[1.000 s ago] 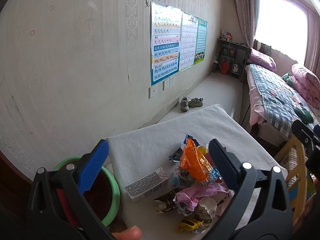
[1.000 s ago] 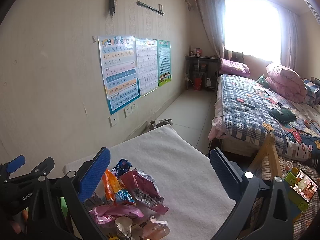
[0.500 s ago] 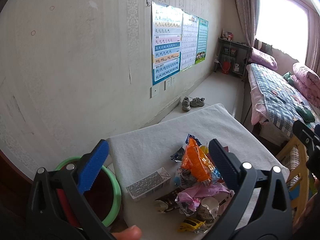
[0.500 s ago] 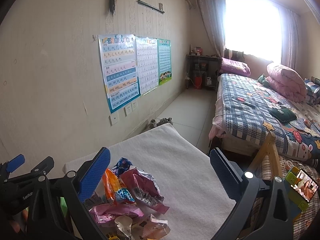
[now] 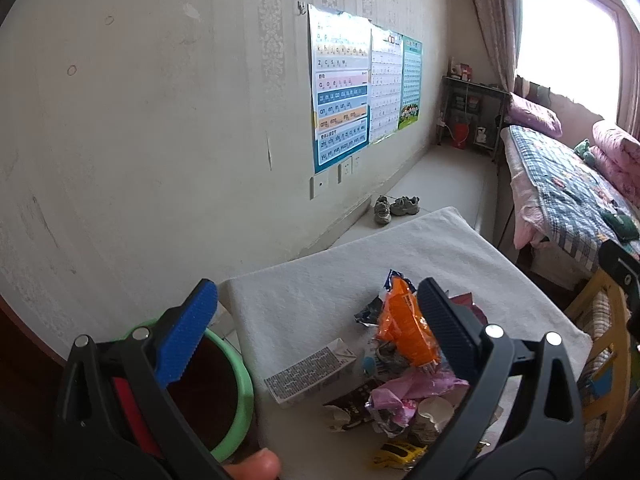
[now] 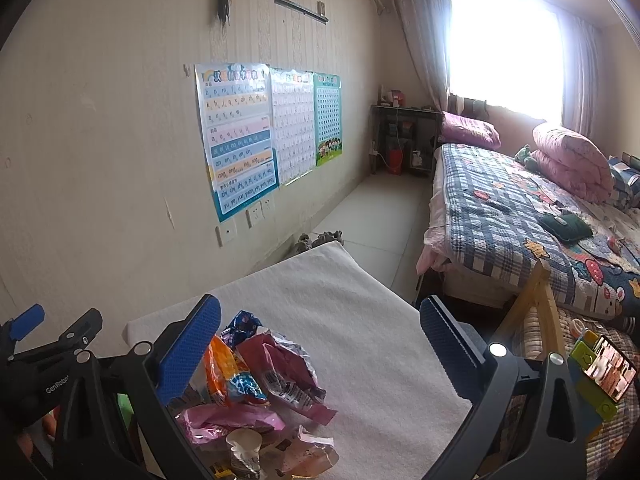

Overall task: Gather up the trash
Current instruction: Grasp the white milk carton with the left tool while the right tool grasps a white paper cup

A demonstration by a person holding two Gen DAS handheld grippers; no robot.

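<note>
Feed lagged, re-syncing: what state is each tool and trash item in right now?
Left tool: open, empty.
Right tool: open, empty.
Small carton: lying flat on the white cloth.
Orange wrapper: crumpled, atop the pile.
Green bin: open, beside the table.

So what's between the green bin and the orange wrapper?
In the left wrist view, a small carton lies on the white cloth between the green bin and the orange wrapper.

You can read "GenRobo" in white on the black frame of your left gripper (image 6: 48, 364), at nine o'clock. The tall blue-bordered paper wall chart (image 6: 238, 140) at eleven o'clock shows pinyin: "ang eng ing ong".
</note>
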